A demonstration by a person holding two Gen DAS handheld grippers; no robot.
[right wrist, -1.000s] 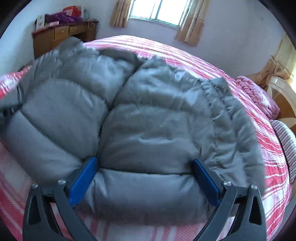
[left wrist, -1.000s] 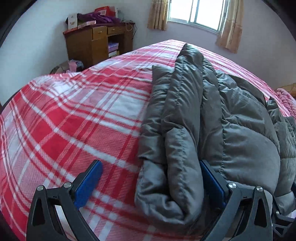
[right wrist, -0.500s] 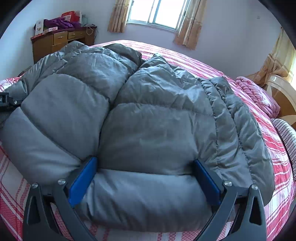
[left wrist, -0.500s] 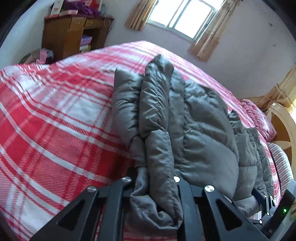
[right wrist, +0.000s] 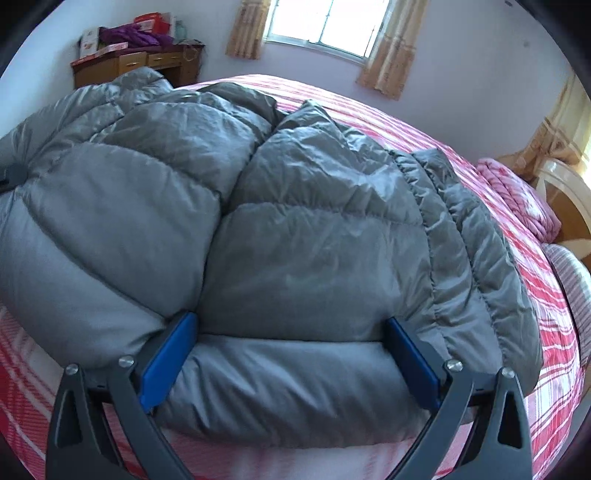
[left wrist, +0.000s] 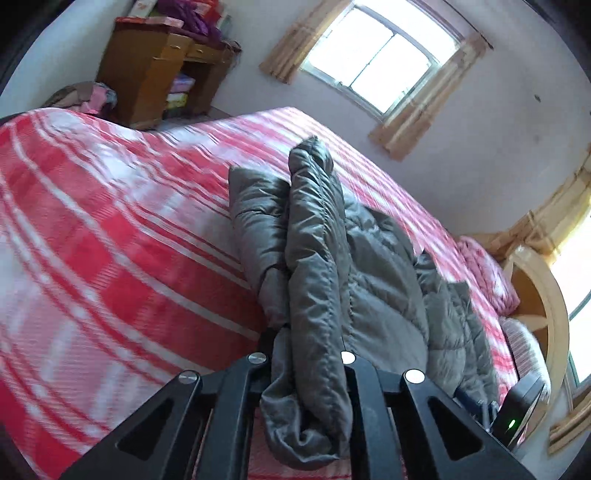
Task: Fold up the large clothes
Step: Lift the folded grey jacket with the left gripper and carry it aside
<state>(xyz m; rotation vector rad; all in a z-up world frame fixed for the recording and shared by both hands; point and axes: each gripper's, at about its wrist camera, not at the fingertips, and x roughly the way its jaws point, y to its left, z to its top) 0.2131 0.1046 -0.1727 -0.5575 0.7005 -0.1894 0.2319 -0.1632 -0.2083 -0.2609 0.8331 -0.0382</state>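
A grey puffer jacket [left wrist: 373,280] lies on the red-and-white plaid bed [left wrist: 110,258]. In the left wrist view my left gripper [left wrist: 303,356] is shut on a bunched fold at the jacket's near left edge, and the cloth hangs down between the black fingers [left wrist: 255,373]. The view is tilted. In the right wrist view the jacket [right wrist: 295,229] fills the middle. My right gripper [right wrist: 291,354] stands open at the near hem, its blue pads [right wrist: 168,354] wide apart with the puffy hem bulging between them.
A wooden desk [right wrist: 147,62] piled with boxes stands at the back left, under a curtained window [right wrist: 325,22]. A pink folded blanket [right wrist: 517,195], a striped pillow [right wrist: 569,273] and a pale headboard [right wrist: 565,184] lie at the right. The bed's near edge is below the grippers.
My left gripper went from open around the jacket's edge to shut on it, then lifted, rolled and swung right. The right gripper edged forward, jaws unchanged.
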